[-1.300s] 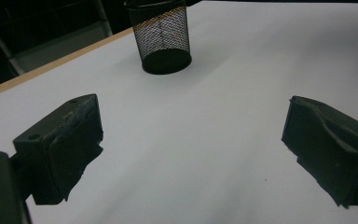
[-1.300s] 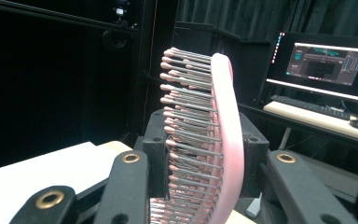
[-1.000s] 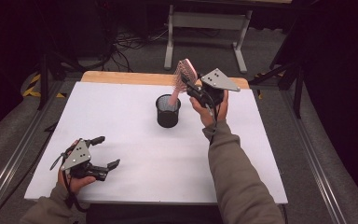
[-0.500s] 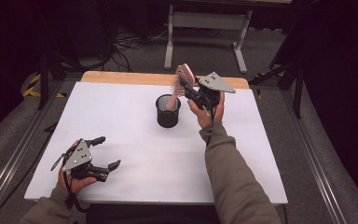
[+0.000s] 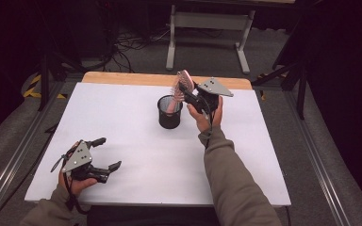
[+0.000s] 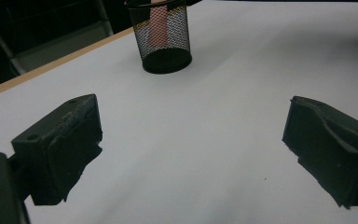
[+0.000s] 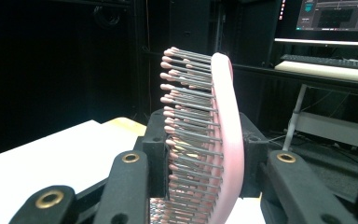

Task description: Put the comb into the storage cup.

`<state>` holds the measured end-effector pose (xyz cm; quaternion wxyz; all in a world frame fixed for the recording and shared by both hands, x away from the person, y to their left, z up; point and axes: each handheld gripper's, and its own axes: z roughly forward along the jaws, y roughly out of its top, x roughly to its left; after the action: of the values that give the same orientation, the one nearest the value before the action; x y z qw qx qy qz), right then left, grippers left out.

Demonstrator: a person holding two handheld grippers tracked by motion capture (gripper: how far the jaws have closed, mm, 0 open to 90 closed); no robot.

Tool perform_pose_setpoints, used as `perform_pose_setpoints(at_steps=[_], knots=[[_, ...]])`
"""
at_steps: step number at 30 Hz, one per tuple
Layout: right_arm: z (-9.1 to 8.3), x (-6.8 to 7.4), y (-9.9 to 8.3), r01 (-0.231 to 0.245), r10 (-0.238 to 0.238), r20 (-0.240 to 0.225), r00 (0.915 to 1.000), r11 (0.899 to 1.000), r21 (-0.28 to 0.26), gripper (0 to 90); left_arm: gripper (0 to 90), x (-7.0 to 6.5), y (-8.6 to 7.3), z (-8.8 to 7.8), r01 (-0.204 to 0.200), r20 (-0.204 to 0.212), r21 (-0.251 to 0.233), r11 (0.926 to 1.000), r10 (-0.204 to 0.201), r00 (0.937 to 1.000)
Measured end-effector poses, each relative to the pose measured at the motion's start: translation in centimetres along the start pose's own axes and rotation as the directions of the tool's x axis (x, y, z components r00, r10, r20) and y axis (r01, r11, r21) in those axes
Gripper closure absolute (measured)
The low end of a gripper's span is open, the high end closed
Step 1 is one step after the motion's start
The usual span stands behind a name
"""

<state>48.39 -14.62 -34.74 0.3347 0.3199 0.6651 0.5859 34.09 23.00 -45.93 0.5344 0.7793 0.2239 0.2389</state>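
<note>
Right tool (image 5: 192,95): jaws pinched on the head of a pink plastic hairbrush with grey pink-tipped bristles (image 5: 185,83). In the right gripper view the pads clamp the brush (image 7: 214,140) from both sides, bristle face on one pad, curved pink back on the other, the head rising between the jaws.

Change over the last second: the hand has come down a little, and the brush with it. The handle end (image 5: 172,104) now sits inside the black wire-mesh pencil cup (image 5: 169,115); the head leans out toward 1 o'clock over the rim. The left gripper view confirms pink showing through the mesh (image 6: 158,28), fairly deep in the cup.

Reading: insertion is under way, not finished. The brush is not yet let go, so whether the handle rests on the cup's floor I cannot tell. Next call is likely a short further drop, then release. Risk: a light cup could tip under the leaning head.

Left tool (image 5: 102,154): jaws spread wide, nothing between them, parked at about 7 o'clock on the white counter (image 5: 136,141), well apart from the cup. No change there.

Cup stands toward 12 o'clock of the counter, just beside the right hand (image 5: 210,117).
</note>
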Motion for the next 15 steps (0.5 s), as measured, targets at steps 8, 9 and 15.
perform_pose_setpoints(at_steps=[8, 9, 15], knots=[[0.2, 0.1, -0.9, -0.026, 0.026, -0.008, 0.9996, 1.0, 0.004, 63.9, 5.3, 0.0, 0.0, 0.0, -0.003, 0.004, 0.0, 1.0, 0.003, 1.0], [0.2, 0.1, -1.1, -0.033, 0.033, -0.011, 0.9994, 0.999, 0.005, 64.0, 5.3, 0.0, 0.0, 0.0, -0.004, 0.003, 0.001, 1.0, 0.004, 1.0], [0.2, 0.0, -1.8, -0.065, 0.065, -0.017, 0.9978, 0.998, 0.008, 63.9, 5.3, 0.0, 0.0, 0.0, -0.004, 0.005, 0.002, 1.0, 0.004, 1.0]])
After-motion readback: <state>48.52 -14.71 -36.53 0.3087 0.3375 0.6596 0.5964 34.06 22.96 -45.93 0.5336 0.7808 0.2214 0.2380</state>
